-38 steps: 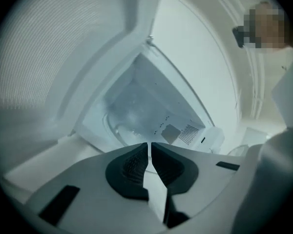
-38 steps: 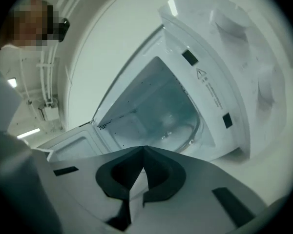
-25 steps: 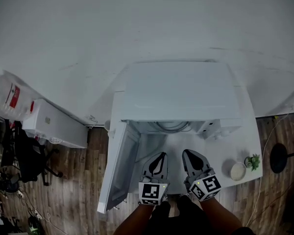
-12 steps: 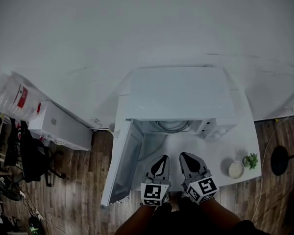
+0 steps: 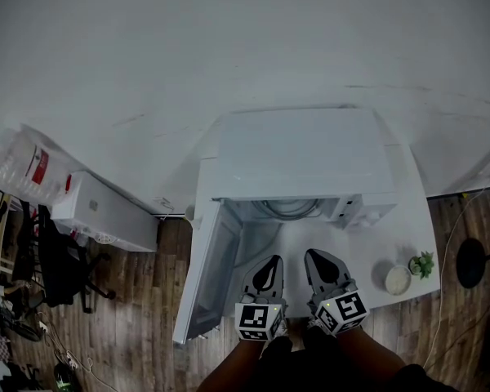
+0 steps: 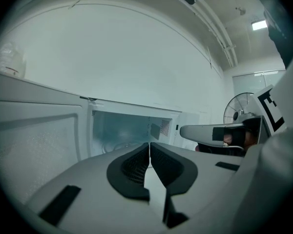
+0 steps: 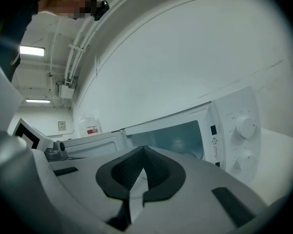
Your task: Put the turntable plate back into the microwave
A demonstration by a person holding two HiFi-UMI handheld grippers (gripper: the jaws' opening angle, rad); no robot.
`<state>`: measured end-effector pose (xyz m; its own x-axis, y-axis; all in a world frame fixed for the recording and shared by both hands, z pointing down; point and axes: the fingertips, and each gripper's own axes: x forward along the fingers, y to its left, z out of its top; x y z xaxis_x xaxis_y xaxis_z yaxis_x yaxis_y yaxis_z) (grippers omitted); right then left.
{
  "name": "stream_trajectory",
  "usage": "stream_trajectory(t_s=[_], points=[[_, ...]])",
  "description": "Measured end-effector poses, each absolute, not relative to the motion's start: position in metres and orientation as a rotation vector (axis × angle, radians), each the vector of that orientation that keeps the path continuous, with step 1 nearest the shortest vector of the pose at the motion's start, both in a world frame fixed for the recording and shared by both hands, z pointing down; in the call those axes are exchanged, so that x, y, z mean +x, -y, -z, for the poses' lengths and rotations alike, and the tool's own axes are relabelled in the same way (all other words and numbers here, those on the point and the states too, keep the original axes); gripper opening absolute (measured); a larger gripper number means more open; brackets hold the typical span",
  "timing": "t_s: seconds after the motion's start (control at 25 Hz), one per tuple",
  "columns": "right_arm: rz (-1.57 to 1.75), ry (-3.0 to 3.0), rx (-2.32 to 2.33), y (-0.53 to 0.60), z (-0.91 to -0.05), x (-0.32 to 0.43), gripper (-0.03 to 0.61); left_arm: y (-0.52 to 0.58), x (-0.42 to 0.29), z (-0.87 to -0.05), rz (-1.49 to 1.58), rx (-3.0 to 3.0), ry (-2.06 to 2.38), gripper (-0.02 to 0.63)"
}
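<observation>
before the open microwave (image 5: 302, 153), left gripper (image 5: 269, 262) and right gripper (image 5: 314, 257) are held, fingers closed and empty; the turntable plate (image 5: 287, 210) (likely glass: stiff, slippery, breakable) is best gripped at its rim.

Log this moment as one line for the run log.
microwave door: open | turntable plate: inside cavity | left gripper: shut, empty | right gripper: shut, empty | both: in front of opening

A lab-like workroom: exposed ceiling pipes (image 7: 82, 35), strip lights (image 7: 31, 50), an office chair (image 5: 60, 269), loose floor cables (image 5: 55, 348).
</observation>
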<state>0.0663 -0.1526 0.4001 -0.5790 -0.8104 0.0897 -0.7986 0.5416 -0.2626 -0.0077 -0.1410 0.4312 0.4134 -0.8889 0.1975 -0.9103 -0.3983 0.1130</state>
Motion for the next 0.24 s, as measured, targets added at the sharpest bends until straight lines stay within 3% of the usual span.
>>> stream_trajectory(t_s=[0.24], points=[[0.461, -2.706, -1.462, 0.1519, -0.4071, 0.0684, 0.015, 0.1361, -0.0074, -0.4386, -0.127, 2.418, 1.561, 0.028]])
